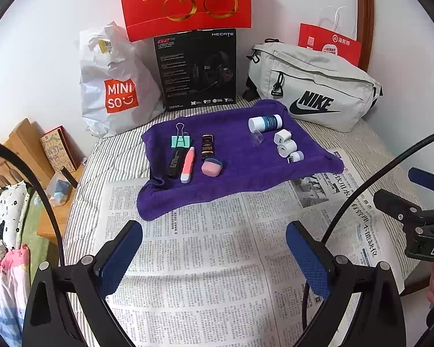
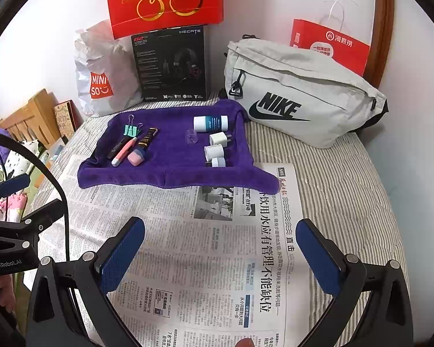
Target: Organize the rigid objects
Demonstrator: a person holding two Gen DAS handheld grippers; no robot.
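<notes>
across the middle of both frames a purple towel (image 1: 240, 156) lies on a newspaper (image 1: 205, 260) spread over a striped bedcover, and every small item sits on it in two loose clusters. toward the left of the towel are a green binder clip (image 1: 180, 140), a black tube (image 1: 174, 162), a pink pen-shaped thing (image 1: 187, 164), a small dark bottle (image 1: 207, 147) and a pink eraser-like block (image 1: 211, 168), lying side by side, some touching. toward the right are a white bottle with a blue label (image 1: 265, 123) on its side, a clear cap (image 1: 257, 138) just beside it, and three white plugs (image 1: 288, 146) in a short row.

at the bottom of the left wrist view the left gripper (image 1: 214, 260) hangs over bare newspaper, its blue pads spread wide and holding nothing. the right gripper (image 2: 220, 260) does the same at the bottom of its own view, fingers apart and empty, well short of the towel.

my read is that the sorting looks largely done (like seems grouped with like, though i cannot be sure what the intended layout is). nothing remains on the newspaper to collect. what may be left is squaring up the tipped bottle or the loose cap, if anything. the bags and the black box at the top of the frame look like mere backdrop.
</notes>
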